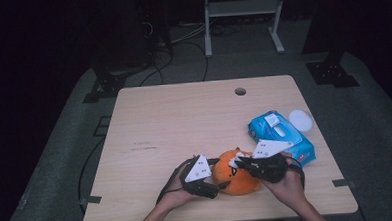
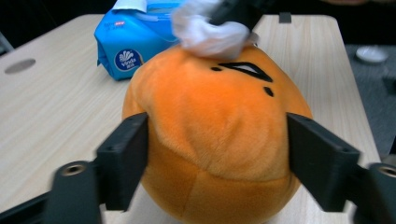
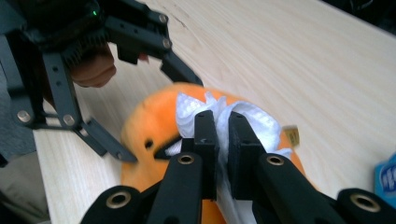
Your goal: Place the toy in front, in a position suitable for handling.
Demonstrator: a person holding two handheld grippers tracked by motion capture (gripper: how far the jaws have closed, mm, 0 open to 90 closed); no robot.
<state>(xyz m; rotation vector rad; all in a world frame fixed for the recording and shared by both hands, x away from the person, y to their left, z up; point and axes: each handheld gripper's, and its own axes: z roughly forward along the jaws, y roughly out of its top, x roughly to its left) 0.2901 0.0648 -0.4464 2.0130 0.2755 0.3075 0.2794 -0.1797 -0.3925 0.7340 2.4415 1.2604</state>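
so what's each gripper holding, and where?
Right gripper pinches a bunched white tissue against the top of the orange plush. Left gripper brackets the plush's sides; whether its fingers press it cannot be told.

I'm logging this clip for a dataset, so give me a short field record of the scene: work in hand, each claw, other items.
work: wiping the orange plush toy with a white tissue
left claw: jaws either side of the toy, steadying it; contact unclear
right claw: shut on the tissue, pressed to the toy's face
table: light wood
other items: blue tissue pack beyond the toy; white round lid by the pack
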